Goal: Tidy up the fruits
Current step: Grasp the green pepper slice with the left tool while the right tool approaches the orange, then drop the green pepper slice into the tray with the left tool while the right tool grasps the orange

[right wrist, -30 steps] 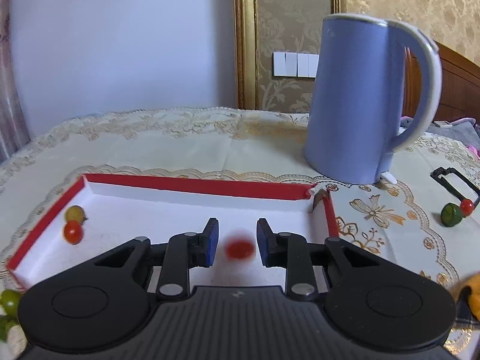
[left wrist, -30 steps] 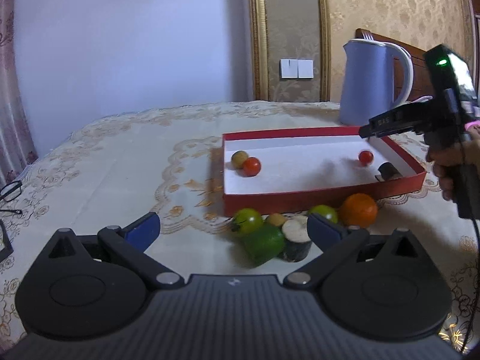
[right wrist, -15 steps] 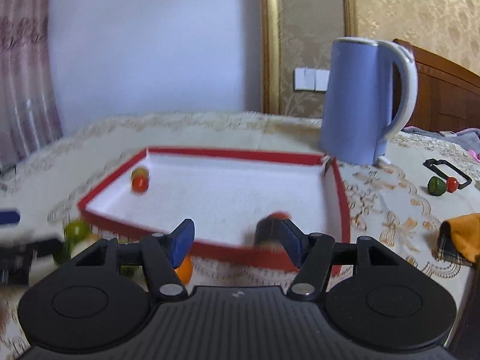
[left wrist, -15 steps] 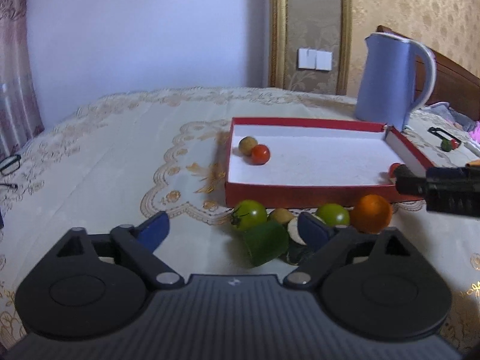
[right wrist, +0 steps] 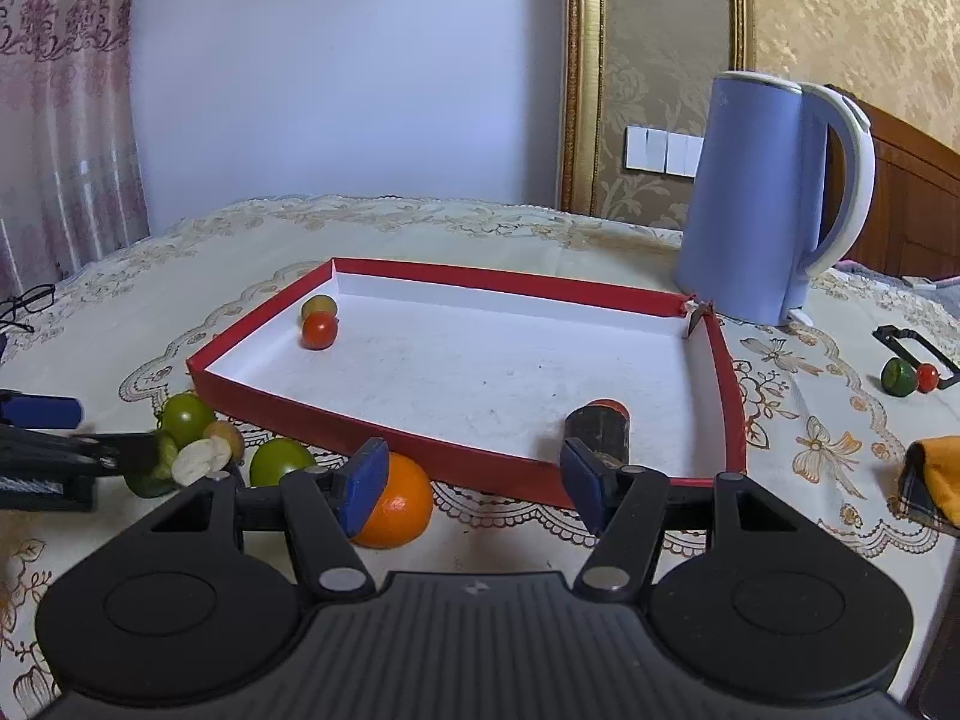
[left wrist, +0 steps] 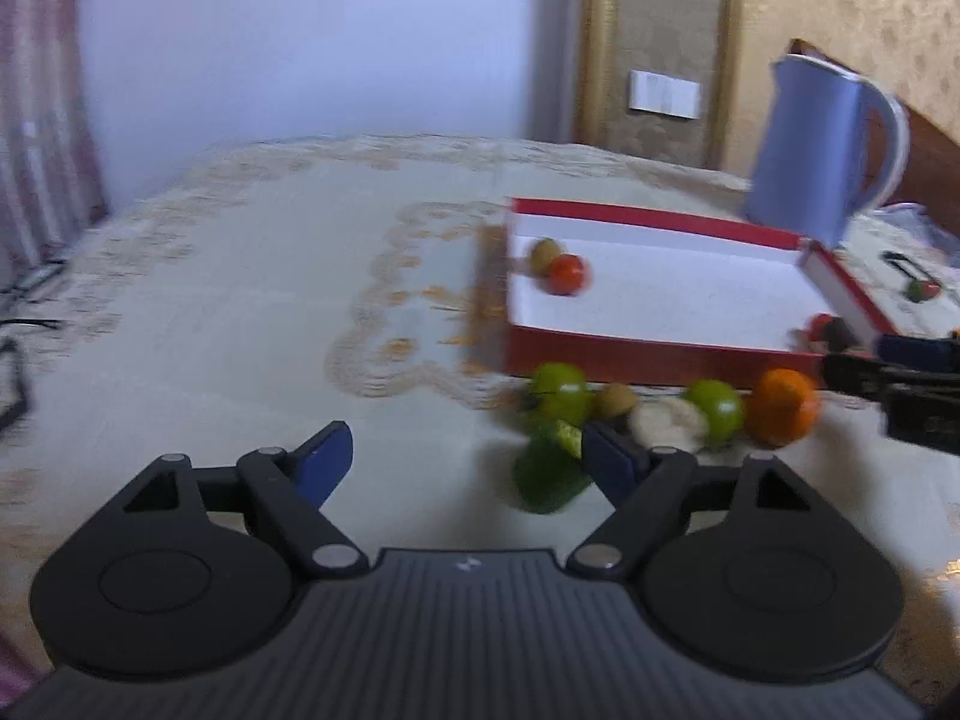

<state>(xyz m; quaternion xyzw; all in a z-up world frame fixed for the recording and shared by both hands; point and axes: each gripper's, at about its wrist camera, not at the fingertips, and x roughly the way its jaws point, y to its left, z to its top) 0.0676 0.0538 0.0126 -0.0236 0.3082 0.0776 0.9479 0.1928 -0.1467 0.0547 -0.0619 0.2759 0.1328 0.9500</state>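
Note:
A red-rimmed white tray point(right wrist: 462, 455) point(left wrist: 648, 349) holds a red tomato point(right wrist: 318, 330) point(left wrist: 565, 274), a yellowish fruit point(right wrist: 318, 304), a dark cylinder point(right wrist: 595, 432) and a small red fruit point(right wrist: 607, 404). In front of the tray lie an orange point(right wrist: 396, 504) point(left wrist: 783, 405), green tomatoes point(right wrist: 187, 415) point(right wrist: 277, 459) point(left wrist: 559, 387), a cut white piece point(right wrist: 201, 461) point(left wrist: 666, 423) and a green chunk point(left wrist: 543, 477). My right gripper point(right wrist: 471, 480) is open and empty, its left pad at the orange. My left gripper point(left wrist: 462, 459) is open and empty, its right pad beside the green chunk.
A blue kettle point(right wrist: 762, 198) stands behind the tray's far right corner. A small green and red fruit pair point(right wrist: 906, 375) lies by a black clip at right, an orange cloth point(right wrist: 939, 474) nearer. Glasses point(right wrist: 24, 303) lie at the left table edge.
The right gripper let go of the small red fruit into the tray, opened, and drew back to the tray's front by the orange. The left gripper view swung left, blurred with motion.

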